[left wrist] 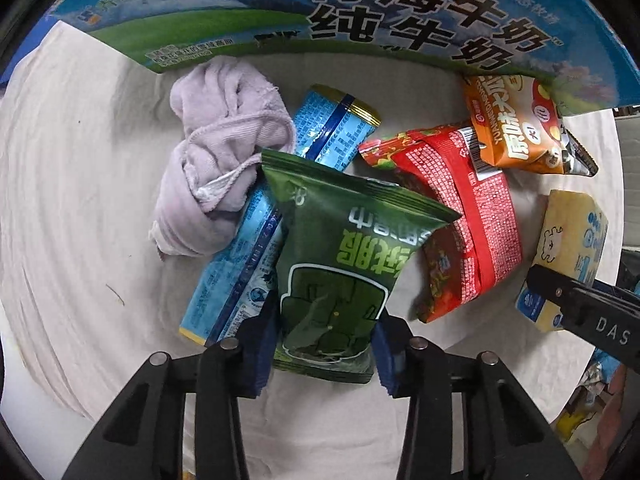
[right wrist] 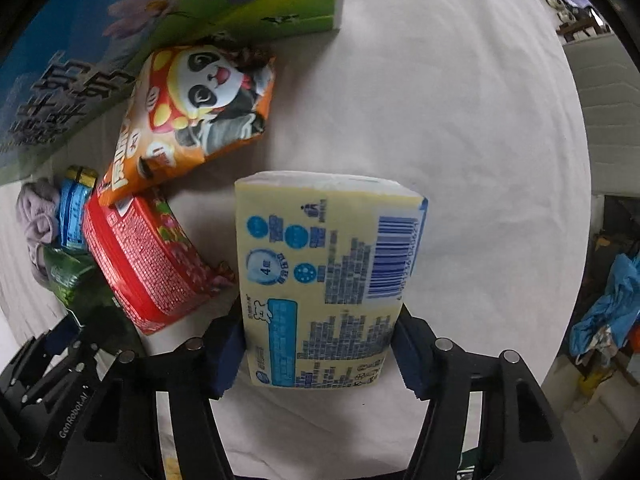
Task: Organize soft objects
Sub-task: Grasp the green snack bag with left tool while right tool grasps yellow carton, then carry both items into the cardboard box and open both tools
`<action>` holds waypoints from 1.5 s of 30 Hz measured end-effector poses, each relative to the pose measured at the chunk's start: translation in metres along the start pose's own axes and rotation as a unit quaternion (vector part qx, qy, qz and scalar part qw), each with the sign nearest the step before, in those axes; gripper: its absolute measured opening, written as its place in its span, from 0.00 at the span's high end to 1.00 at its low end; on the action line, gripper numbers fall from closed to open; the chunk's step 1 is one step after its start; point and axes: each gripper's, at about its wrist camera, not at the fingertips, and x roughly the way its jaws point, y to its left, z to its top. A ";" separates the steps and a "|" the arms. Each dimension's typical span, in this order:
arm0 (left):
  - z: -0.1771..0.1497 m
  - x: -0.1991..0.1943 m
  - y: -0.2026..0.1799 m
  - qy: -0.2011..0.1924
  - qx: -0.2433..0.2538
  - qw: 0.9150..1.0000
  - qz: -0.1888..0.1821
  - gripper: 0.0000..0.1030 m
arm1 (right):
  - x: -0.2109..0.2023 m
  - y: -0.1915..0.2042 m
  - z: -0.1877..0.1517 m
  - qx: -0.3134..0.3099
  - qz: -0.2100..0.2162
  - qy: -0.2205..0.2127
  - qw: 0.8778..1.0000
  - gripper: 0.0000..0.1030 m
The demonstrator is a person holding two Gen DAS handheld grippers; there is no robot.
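My left gripper (left wrist: 326, 346) is shut on a green snack bag (left wrist: 340, 272), held over a blue foil packet (left wrist: 256, 236). A lilac cloth (left wrist: 220, 152) lies to its left, a red snack bag (left wrist: 460, 216) and an orange panda snack bag (left wrist: 516, 124) to its right. My right gripper (right wrist: 318, 354) is shut on a yellow tissue pack (right wrist: 324, 280), which also shows at the right of the left wrist view (left wrist: 568, 248). In the right wrist view the orange bag (right wrist: 192, 116), red bag (right wrist: 148, 256), green bag (right wrist: 76, 280), blue packet (right wrist: 74, 208) and cloth (right wrist: 38, 216) lie to the left.
A large printed milk carton box (left wrist: 360, 12) stands behind the pile; it also shows in the right wrist view (right wrist: 100, 20). Everything rests on a white cloth surface (right wrist: 460, 140). Clutter, including a blue bag (right wrist: 608, 304), lies beyond the surface's right edge.
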 end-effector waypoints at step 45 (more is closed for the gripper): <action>0.070 -0.266 0.013 -0.181 -0.024 0.979 -0.094 0.66 | -0.195 0.065 0.042 -0.109 0.072 -0.197 0.972 0.37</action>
